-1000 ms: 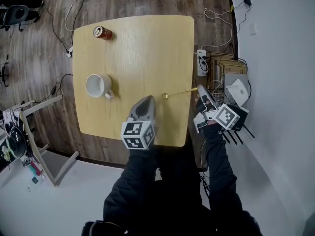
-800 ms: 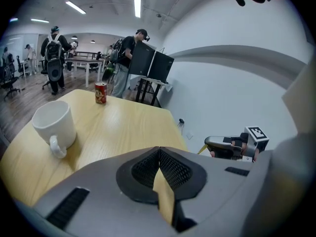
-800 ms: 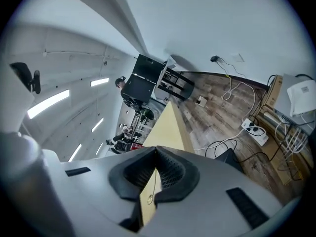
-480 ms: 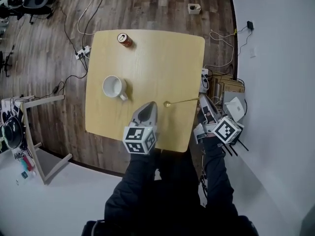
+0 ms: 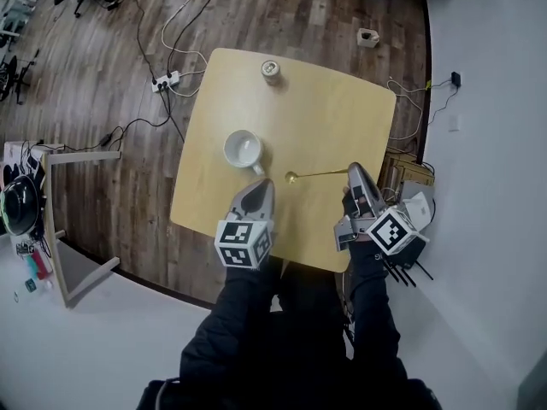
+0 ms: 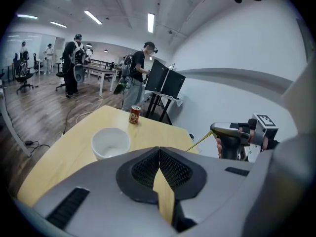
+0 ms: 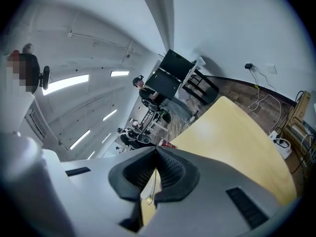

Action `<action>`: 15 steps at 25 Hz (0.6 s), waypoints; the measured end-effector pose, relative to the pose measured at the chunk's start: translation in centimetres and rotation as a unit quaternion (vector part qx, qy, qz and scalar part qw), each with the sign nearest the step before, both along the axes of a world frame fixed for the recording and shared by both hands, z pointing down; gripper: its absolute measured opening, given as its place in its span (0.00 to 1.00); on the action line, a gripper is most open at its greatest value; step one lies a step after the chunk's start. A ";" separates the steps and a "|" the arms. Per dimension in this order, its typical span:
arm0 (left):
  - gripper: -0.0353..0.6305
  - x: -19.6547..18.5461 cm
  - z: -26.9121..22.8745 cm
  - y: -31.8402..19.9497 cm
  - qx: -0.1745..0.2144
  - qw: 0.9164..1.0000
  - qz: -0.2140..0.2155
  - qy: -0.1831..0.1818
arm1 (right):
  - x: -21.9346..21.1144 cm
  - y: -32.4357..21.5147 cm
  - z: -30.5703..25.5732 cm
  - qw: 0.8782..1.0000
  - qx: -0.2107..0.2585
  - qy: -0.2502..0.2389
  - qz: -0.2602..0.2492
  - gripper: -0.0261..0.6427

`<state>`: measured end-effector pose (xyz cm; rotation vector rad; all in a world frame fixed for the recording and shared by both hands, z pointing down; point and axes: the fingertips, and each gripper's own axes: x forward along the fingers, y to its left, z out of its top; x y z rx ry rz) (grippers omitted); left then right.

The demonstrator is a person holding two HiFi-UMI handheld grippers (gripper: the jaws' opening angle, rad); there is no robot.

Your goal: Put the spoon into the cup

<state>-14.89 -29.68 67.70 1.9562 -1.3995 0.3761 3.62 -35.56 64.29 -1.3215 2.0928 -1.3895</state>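
A white cup stands on the wooden table left of its middle. A thin gold spoon hangs level over the table, its bowl just right of the cup. My right gripper is shut on the handle end, and the spoon shows as a fine line between its pads. Below the cup, near the table's front edge, my left gripper is shut with nothing in it.
A red drink can stands at the table's far edge. Cables and a power strip lie on the wood floor at the left. Boxes sit by the right wall. People and desks fill the room beyond.
Both grippers have risen and moved in over the table. The spoon's bowl has come much closer to the cup. The left gripper also stands nearer the cup.
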 end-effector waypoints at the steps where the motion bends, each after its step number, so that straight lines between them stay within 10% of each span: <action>1: 0.10 -1.2 -0.1 -0.2 0.002 1.000 -0.006 0.000 | -1.3 -0.3 -0.2 1.000 0.002 0.001 -0.005 0.07; 15: 0.10 -12.1 1.2 -2.4 -0.002 0.998 -0.061 0.002 | -15.0 -5.7 -0.7 0.995 0.036 0.068 -0.062 0.07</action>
